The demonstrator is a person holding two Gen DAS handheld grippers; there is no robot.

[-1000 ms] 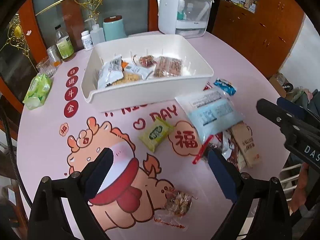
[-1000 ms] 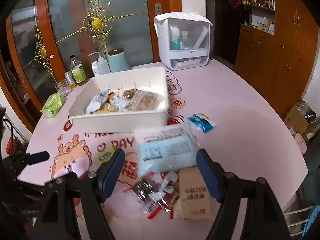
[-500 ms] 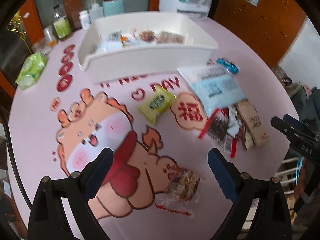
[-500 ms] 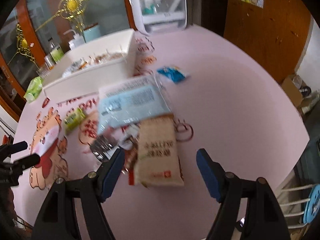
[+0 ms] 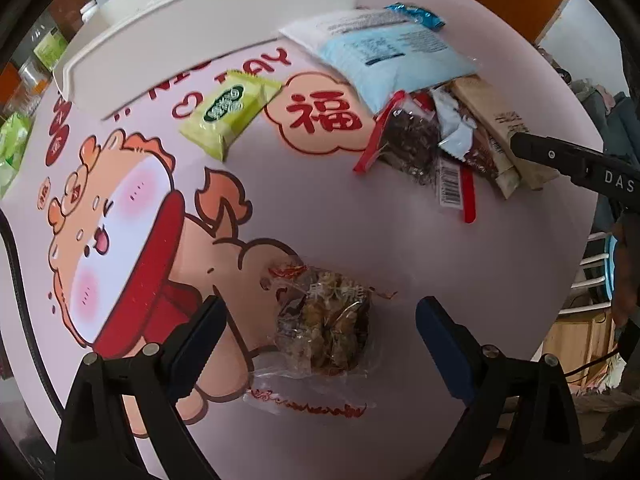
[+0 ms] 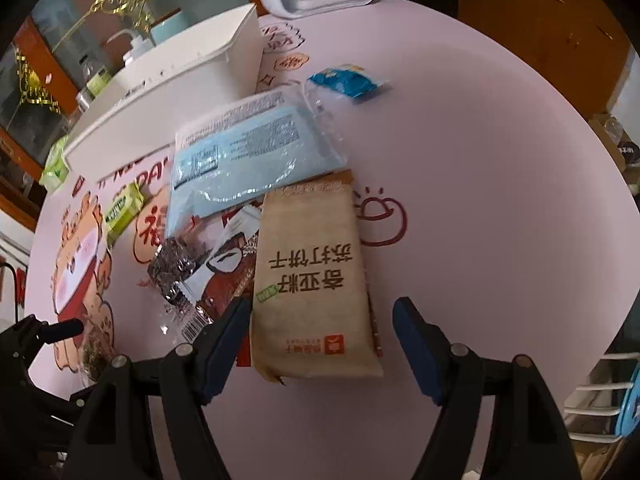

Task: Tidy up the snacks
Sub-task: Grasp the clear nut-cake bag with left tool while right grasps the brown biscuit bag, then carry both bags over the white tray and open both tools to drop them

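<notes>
The left gripper [image 5: 320,320] hangs low over the pink bench [image 5: 360,232] with its fingers [image 5: 200,332] spread wide on either side of a clear nut-cluster packet [image 5: 324,328], not touching it; the packet lies flat with its long axis running away from the camera, its red-printed sealed ends near and far. The right gripper [image 6: 320,328] likewise has its fingers [image 6: 416,344] wide apart, flanking the near end of a brown cracker packet [image 6: 312,280]. That packet lies flat, its long axis pointing straight away between the fingers, its print upside down to the camera. Its far end tucks against a pale blue pouch [image 6: 248,160], which lies slantwise beside the white bin [image 6: 172,92]. A green packet [image 5: 232,112] lies apart on the bench, its long axis diagonal.
</notes>
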